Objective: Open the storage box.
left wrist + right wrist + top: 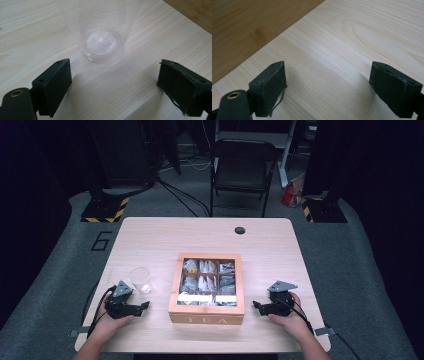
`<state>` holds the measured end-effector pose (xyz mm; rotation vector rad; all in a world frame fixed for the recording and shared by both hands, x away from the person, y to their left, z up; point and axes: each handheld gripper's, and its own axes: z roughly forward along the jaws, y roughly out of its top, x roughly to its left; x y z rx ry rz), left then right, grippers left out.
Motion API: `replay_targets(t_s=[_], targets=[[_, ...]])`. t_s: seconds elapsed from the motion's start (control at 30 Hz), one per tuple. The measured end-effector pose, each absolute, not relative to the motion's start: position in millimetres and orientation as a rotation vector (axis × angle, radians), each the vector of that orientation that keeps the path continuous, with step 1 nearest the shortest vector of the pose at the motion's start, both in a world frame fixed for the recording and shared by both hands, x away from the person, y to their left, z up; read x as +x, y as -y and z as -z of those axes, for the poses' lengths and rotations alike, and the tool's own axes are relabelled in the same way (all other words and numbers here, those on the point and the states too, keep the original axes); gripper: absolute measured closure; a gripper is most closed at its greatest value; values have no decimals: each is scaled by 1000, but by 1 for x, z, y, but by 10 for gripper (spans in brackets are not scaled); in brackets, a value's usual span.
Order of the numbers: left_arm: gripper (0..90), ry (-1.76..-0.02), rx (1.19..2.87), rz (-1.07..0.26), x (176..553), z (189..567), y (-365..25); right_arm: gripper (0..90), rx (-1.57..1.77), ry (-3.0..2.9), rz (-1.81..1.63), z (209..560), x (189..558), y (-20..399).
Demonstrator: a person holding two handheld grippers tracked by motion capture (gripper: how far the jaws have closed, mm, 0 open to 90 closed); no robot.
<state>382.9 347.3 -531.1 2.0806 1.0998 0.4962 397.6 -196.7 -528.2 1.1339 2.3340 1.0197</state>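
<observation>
Tea box (206, 290), lid shut, sits mid-table; clear cup (140, 279) just left of it. Left gripper (145, 306) and right gripper (256, 305) flank the box, resting. Left gripper view: jaws wide, nothing between them, cup (101, 37) just ahead. Right gripper view: jaws wide, box wall (249, 27) near. Judged: nothing begun; next comes reaching for the box lid.

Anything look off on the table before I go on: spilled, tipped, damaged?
Nothing spilled or tipped. The clear cup stands upright and the tea box sits square, lid closed. One small flaw: the right gripper has a loose thread hanging off one pad.
</observation>
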Motion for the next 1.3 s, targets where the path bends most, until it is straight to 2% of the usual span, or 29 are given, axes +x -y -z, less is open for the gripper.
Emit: replay_targets(t_s=[0.83, 1.0, 1.13, 1.3], targets=[[134, -1109, 2080, -503, 380, 530, -347, 150, 1132, -2334, -1028, 528, 397, 196], [155, -1105, 2088, -494, 379, 529, -347, 227, 1126, -2331, -1043, 528, 396, 197], [282, -1095, 2105, -479, 373, 525, -347, 338, 1129, -2324, -1052, 526, 395, 198], [314, -1126, 2072, -374, 367, 519, -343, 398, 1154, -2336, -1064, 521, 391, 196]])
